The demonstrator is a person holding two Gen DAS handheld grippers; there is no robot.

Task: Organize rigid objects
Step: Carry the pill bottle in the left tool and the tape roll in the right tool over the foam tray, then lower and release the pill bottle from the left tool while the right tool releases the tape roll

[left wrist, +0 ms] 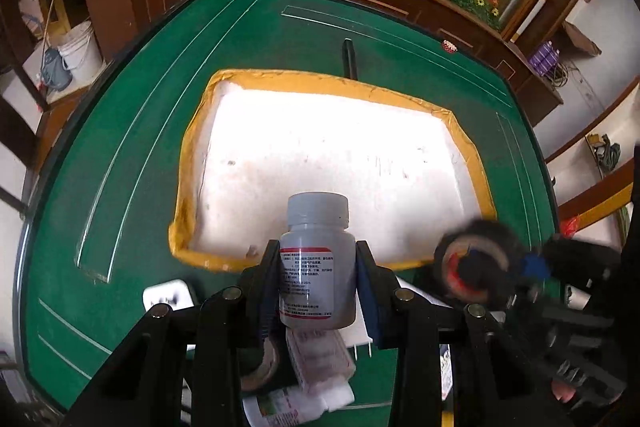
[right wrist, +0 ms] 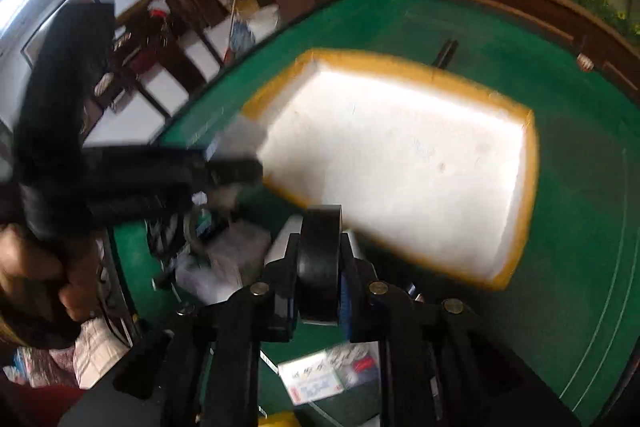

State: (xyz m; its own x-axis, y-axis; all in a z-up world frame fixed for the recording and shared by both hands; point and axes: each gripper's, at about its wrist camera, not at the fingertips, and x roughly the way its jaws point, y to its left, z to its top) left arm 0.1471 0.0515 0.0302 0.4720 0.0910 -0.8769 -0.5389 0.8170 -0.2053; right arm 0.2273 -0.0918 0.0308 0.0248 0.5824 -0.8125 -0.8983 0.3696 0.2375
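My left gripper (left wrist: 318,259) is shut on a white plastic pill bottle (left wrist: 318,267) with a printed label, held upright above the near rim of a white foam tray with yellow taped edges (left wrist: 192,163). My right gripper (right wrist: 320,255) is shut on a black roll of tape (right wrist: 320,259), held on edge above the tray's near rim (right wrist: 520,227). The right gripper with the tape roll (left wrist: 476,263) shows blurred at the right of the left wrist view. The left gripper (right wrist: 224,163) shows blurred at the left of the right wrist view.
The tray sits on a green felt table (left wrist: 120,155). Boxes and packets (left wrist: 320,359) lie under my left gripper, with a white power strip (left wrist: 168,295) beside them. A small carton (right wrist: 316,379) lies under my right gripper. A black pen (left wrist: 348,59) lies beyond the tray.
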